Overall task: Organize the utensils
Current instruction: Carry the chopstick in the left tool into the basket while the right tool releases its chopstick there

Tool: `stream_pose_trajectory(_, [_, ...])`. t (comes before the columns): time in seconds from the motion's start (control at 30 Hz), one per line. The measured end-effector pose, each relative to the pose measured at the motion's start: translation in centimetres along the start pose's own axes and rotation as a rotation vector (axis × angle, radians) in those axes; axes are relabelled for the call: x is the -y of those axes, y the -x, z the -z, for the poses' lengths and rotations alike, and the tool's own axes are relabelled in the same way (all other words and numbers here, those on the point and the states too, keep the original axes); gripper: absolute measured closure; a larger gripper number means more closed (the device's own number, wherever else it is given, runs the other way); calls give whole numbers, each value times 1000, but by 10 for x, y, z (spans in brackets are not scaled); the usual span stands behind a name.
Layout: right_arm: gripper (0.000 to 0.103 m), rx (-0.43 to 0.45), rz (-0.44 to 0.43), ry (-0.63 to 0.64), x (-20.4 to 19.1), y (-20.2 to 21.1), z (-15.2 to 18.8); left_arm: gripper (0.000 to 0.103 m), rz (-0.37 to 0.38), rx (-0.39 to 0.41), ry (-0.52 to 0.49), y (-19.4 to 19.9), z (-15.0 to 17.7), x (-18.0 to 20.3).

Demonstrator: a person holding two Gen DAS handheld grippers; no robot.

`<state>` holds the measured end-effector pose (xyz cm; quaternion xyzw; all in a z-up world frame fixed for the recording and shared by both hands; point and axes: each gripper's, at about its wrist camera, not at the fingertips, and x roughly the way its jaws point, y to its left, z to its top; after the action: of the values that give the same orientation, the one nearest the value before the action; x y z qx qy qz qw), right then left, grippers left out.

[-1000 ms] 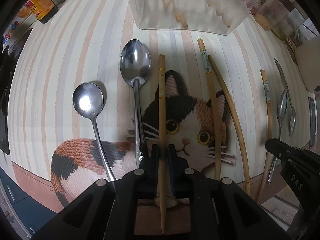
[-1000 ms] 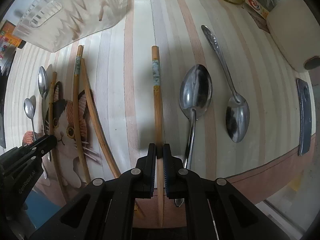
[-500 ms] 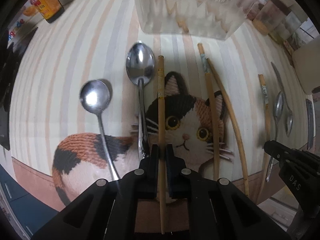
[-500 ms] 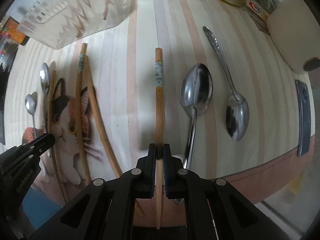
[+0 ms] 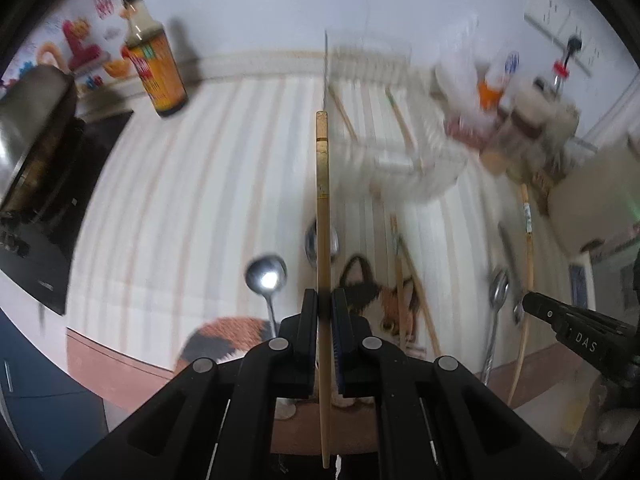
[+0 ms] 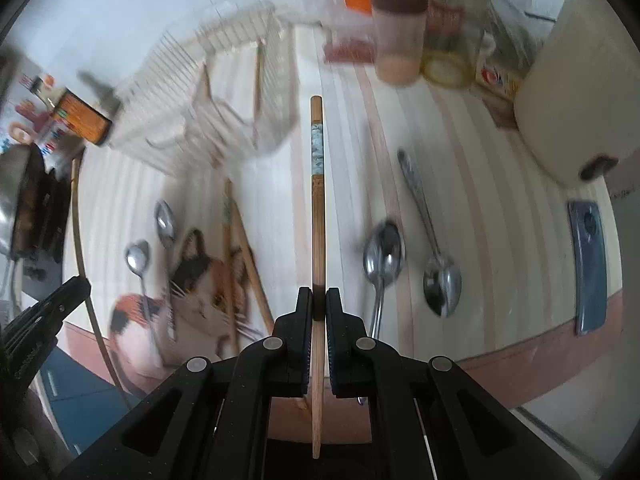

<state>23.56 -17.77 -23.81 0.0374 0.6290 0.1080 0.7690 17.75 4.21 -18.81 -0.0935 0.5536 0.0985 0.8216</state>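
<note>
On the left, the left gripper (image 5: 325, 300) holds its jaws pinched on a plain wooden chopstick (image 5: 322, 184), gripped low on the shaft so that most of its length juts forward, clear above the desk (image 5: 180, 208); further right, the right gripper (image 6: 319, 300) clamps a second chopstick with a patterned band (image 6: 318, 200) in the same way. Both sticks look light, stiff and smooth, so a hold near the middle would probably keep them from pivoting or sliding in the jaws. Below, on a striped cloth with a calico cat picture (image 6: 200, 280), lie two spoons (image 6: 138, 258) at the left, a pair of loose chopsticks (image 6: 236, 248) across the cat, and two more spoons (image 6: 382, 256) at the right, likely heavier and more slippery than the wood. A clear slatted utensil basket (image 6: 224, 120) stands at the back of the desk, already holding a few chopsticks, with a sauce bottle (image 5: 154, 72) and a stove (image 5: 36, 184) to the left, jars (image 6: 400, 36) to the right and a phone (image 6: 588, 268) near the right edge.
</note>
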Motion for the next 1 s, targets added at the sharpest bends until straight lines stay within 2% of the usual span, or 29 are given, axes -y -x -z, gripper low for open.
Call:
stream_pose_trajectory(0.27, [96,94,-88,20,-15,43,-54,99,-5,163,-14,51,-52,11])
stream_pose_trajectory(0.4, [96,125,-130,22,-24,55,-96,99,11,212,-26,63,-85,21])
stream_pose_trajectory(0.5, [96,131,-179,15,-33,57,-128,99,40,221,-27,62,-115,29])
stream_pose_trajectory(0.67, [96,93,-258,-11,-47,42,-183,99,183,126,54,34,-172,25])
stream_pose_trajectory(0.77, [96,54,-266,-3,-57,24,-212,99,242,49,98,8,-206,19])
stream_pose_trajectory(0.87, [96,21,-238,8,-67,2,-233,99,267,-35,124,-27,-231,17])
stream_pose_trajectory(1.0, [96,-27,-199,13,-75,-29,-244,99,248,-125,123,-65,-243,14])
